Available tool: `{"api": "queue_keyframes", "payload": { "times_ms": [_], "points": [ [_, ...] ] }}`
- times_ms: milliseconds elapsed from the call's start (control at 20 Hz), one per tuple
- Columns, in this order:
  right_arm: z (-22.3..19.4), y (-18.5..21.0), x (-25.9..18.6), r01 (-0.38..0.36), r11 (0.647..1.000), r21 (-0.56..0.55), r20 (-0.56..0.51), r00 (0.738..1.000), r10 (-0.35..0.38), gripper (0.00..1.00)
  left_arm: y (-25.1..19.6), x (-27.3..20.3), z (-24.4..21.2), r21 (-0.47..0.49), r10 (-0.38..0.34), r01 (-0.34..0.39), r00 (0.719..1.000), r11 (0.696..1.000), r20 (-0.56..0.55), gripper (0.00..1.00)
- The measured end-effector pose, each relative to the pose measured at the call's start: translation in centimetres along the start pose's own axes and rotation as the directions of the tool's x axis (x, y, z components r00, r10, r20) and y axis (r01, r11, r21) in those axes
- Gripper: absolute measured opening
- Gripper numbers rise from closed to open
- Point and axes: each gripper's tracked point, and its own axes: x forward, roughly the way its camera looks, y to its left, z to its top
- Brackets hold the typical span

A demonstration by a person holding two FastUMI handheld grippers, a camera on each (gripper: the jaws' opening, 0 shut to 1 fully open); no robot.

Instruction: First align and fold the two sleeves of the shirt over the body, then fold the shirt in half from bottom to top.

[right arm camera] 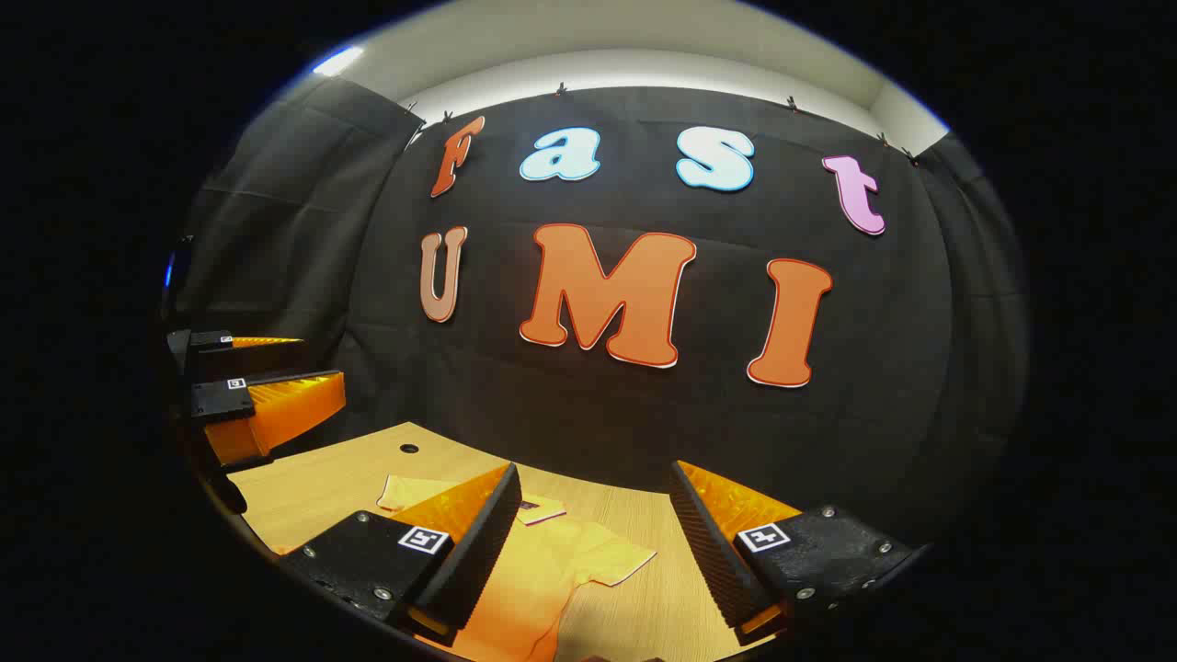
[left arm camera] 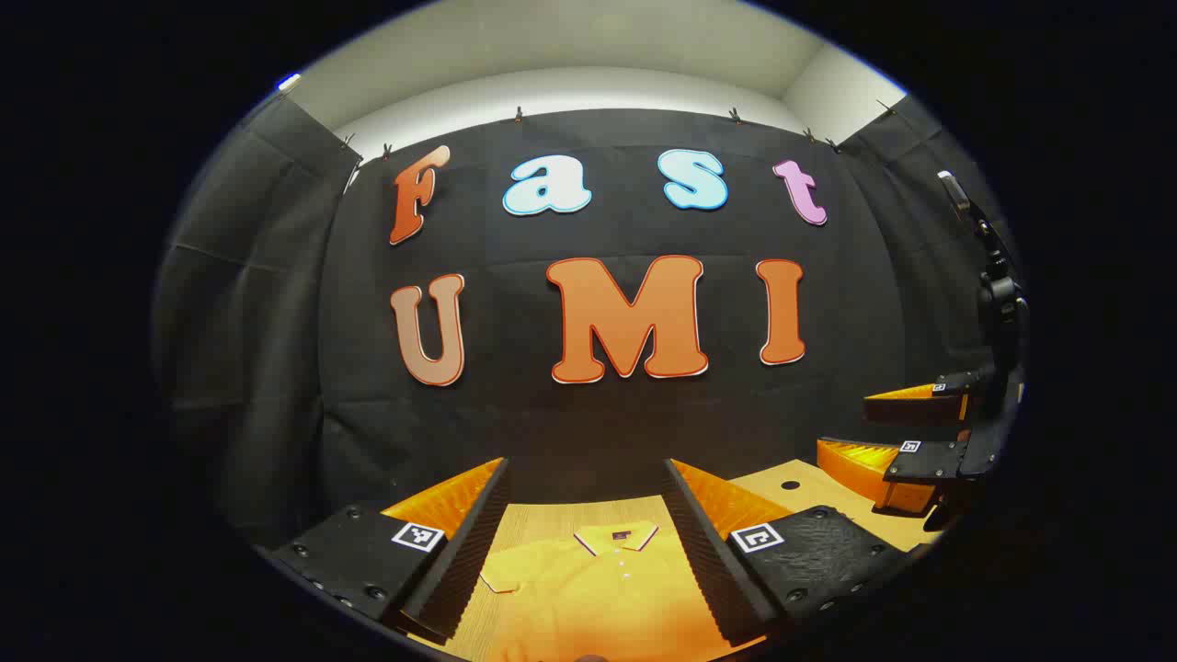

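No readable brand or writing anywhere on the task's things. Inside the collar [left arm camera: 616,536] of the shirt [left arm camera: 598,588], a small dark label [left arm camera: 622,533], too small to read. On each finger housing of the left gripper [left arm camera: 586,462], a square black-and-white marker tag [left arm camera: 417,536], a pattern only, no words.

In the left gripper view: shirt yellow, flat on the wooden worktop [left arm camera: 809,487], front side up, collar toward the booth wall. Lies below and between the two fingers, not touching them. One short sleeve [left arm camera: 501,579] spread out just beside the inner edge of the view's left finger. Left gripper wide apart, holding nothing, above the cloth. At the right edge of this view, the right gripper [left arm camera: 883,428], near a small round hole [left arm camera: 790,485] in the worktop, fingers also spread.

In the right gripper view: right gripper [right arm camera: 593,466] wide apart and holding nothing. Shirt [right arm camera: 542,570] low in the view, partly hidden behind the view's left finger, one sleeve [right arm camera: 616,561] lying out into the gap between the fingers. No contact with the cloth. At the left edge, the left gripper [right arm camera: 317,368], above the worktop [right arm camera: 331,478], well apart from the right gripper.
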Motion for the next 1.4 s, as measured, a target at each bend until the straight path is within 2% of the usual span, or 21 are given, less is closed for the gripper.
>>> {"api": "queue_keyframes", "payload": {
  "times_ms": [500, 900, 1050, 1150, 1400],
  "points": [
    [-0.6, 0.8, 0.9, -0.022, 1.000, -0.007, -0.012, 1.000, 0.022, 0.98, 0.0, 0.1, 0.1, 0.012, 0.011, -0.011, 1.000, 1.000, 0.006, 0.97],
    [-1.8, -0.2, 2.0, -0.015, 1.000, -0.009, -0.038, 0.999, 0.015, 0.98, 0.1, -0.7, 0.8, 0.024, 0.032, -0.033, 0.999, 0.999, 0.023, 0.96],
    [-3.7, -1.2, 3.2, 0.003, 1.000, -0.010, -0.097, 0.995, -0.004, 0.98, 0.6, -1.1, 1.3, 0.040, 0.057, -0.059, 0.998, 0.997, 0.037, 0.96],
    [-5.4, -1.7, 4.3, 0.001, 1.000, -0.003, -0.159, 0.987, -0.002, 0.99, 1.2, -1.8, 1.9, 0.050, 0.082, -0.085, 0.995, 0.995, 0.053, 1.00],
    [-8.0, -3.5, 7.8, 0.014, 0.999, 0.050, -0.250, 0.968, -0.001, 0.98, 2.2, -2.6, 1.7, 0.063, 0.137, -0.141, 0.989, 0.988, 0.056, 0.98]
  ]
}}
